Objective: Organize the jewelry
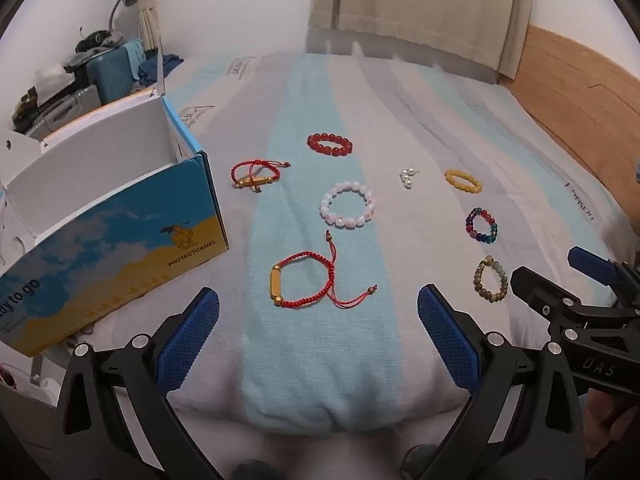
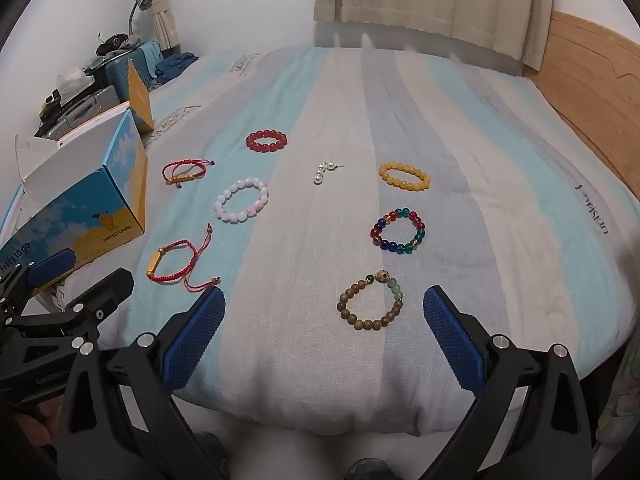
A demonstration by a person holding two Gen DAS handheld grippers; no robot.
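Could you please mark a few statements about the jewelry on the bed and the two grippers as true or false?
1. The open box sits left of all the bracelets. True.
2. The left gripper is closed on the red cord bracelet. False: its jaws stand wide open and the bracelet lies free on the striped bedcover.
3. The wooden bead bracelet is the one nearest the right gripper. True.
4. The yellow bead bracelet is already in the box. False: it lies on the bedcover, toward the right.
5. The pink-white bead bracelet lies nearer the grippers than the dark red bead bracelet. True.
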